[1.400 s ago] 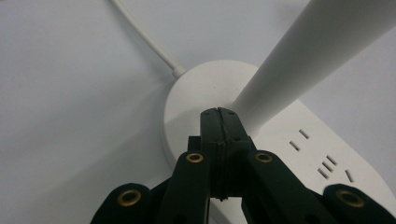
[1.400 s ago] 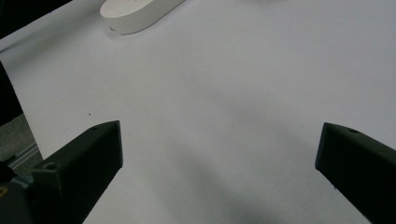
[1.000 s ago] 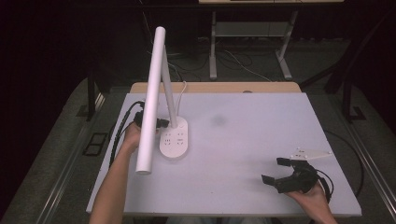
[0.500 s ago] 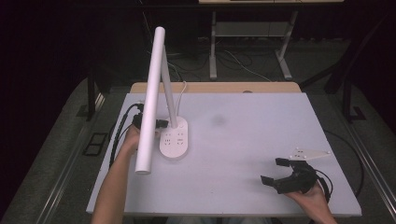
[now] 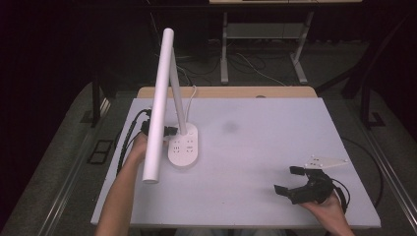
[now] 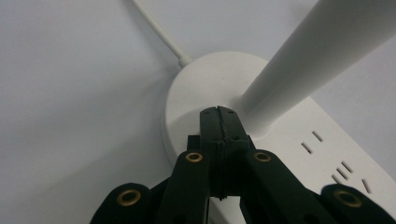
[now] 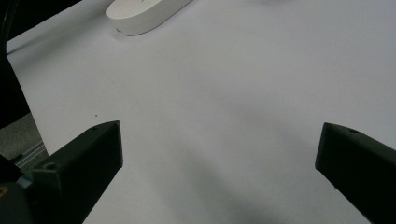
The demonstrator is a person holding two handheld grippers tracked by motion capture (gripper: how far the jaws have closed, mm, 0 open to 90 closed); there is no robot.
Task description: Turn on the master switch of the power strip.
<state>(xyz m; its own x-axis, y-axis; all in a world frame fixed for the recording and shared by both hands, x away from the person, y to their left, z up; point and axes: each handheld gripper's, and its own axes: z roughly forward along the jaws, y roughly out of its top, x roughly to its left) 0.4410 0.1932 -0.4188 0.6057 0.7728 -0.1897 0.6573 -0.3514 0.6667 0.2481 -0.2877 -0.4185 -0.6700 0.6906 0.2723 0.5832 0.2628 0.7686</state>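
Note:
A white desk lamp stands at the table's left, its oval base (image 5: 186, 147) carrying socket slots. Its stem (image 5: 178, 98) rises from the base, and the long tube head (image 5: 158, 108) slants toward the near side. My left gripper (image 5: 169, 131) comes in from the left, partly hidden behind the tube. In the left gripper view its jaws are shut with nothing between them, and the left gripper (image 6: 219, 112) rests its tips on the base (image 6: 196, 74) right beside the stem (image 6: 317, 51). My right gripper (image 5: 286, 180) lies open at the near right, and in its own view the right gripper (image 7: 219, 140) has bare table between its jaws.
The lamp's white cord (image 6: 154, 30) runs off the far side of the base. Black cables (image 5: 129, 140) loop over the left edge of the white table (image 5: 255, 147). A wooden strip (image 5: 226, 92) borders the far edge. A metal desk frame (image 5: 223, 49) stands beyond.

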